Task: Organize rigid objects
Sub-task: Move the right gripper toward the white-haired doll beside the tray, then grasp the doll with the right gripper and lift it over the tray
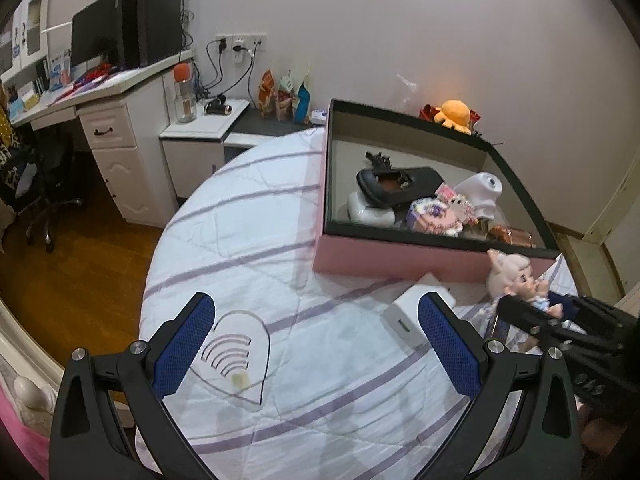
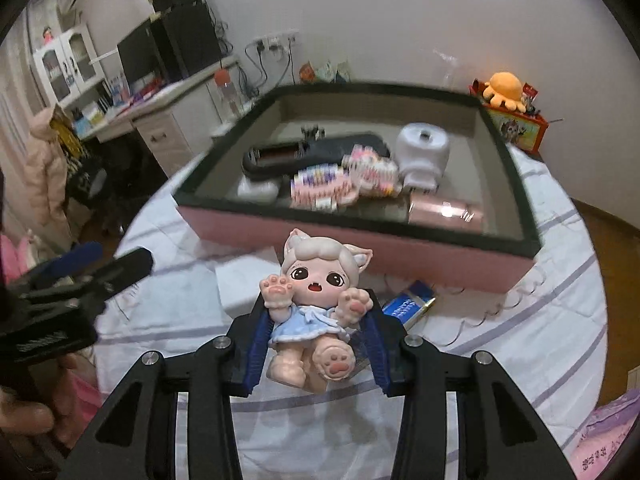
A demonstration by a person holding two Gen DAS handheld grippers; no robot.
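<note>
My right gripper (image 2: 318,320) is shut on a cat-eared doll (image 2: 316,292) in a blue dress, held above the bed in front of the pink box (image 2: 360,248). The doll also shows in the left wrist view (image 1: 520,280) at the right, in the right gripper (image 1: 560,320). The pink box (image 1: 400,258) with a dark rim holds a black item (image 1: 396,186), a white device (image 1: 482,190), beaded pieces (image 1: 436,212) and a copper-coloured item (image 1: 514,236). My left gripper (image 1: 316,336) is open and empty above the bedsheet, over a clear heart-shaped piece (image 1: 236,360).
A white box (image 1: 416,312) lies on the bed in front of the pink box. A blue pack (image 2: 408,304) lies beside it. A white desk (image 1: 112,128) with a monitor stands at the left. An orange plush (image 2: 506,88) sits behind the box.
</note>
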